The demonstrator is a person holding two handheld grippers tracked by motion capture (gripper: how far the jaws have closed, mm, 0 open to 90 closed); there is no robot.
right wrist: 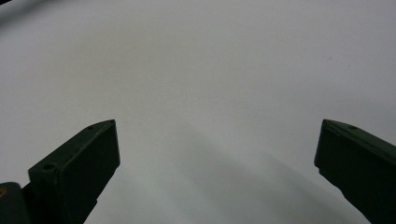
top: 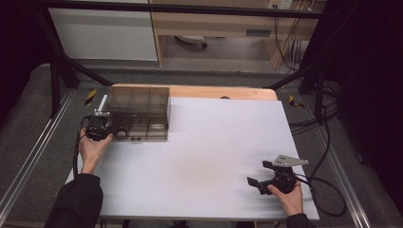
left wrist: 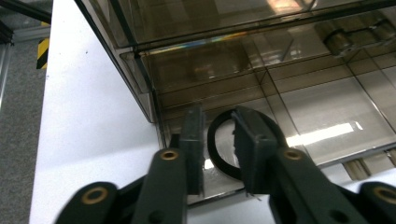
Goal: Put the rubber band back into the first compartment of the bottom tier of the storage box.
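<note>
At the near left corner of the smoky, translucent plastic organizer box (top: 140,110), the left gripper (left wrist: 218,140) stands with its two black, flat-faced jaws a narrow gap apart. A black ring (left wrist: 219,154), thin and round, lies in the box's nearest corner compartment, behind the glossy wall. In the left gripper view the ring's arc shows in the gap between the jaws, and the jaws seem to straddle the wall's edge; whether the pads press on anything cannot be told. The box is rectangular, hard and shiny, split by thin partitions into a grid of compartments, with its tinted lid raised at the back.

The box sits at the left rear of a matte white table top (top: 214,142), smooth and plain, with a bare wooden strip along the far edge. The left gripper has little room: the box wall ahead, the table's left edge close by.

Near the front right corner, the right gripper (top: 259,183) rests low over the white surface, jaws spread wide with nothing between them, broad bare table lying ahead of it.
</note>
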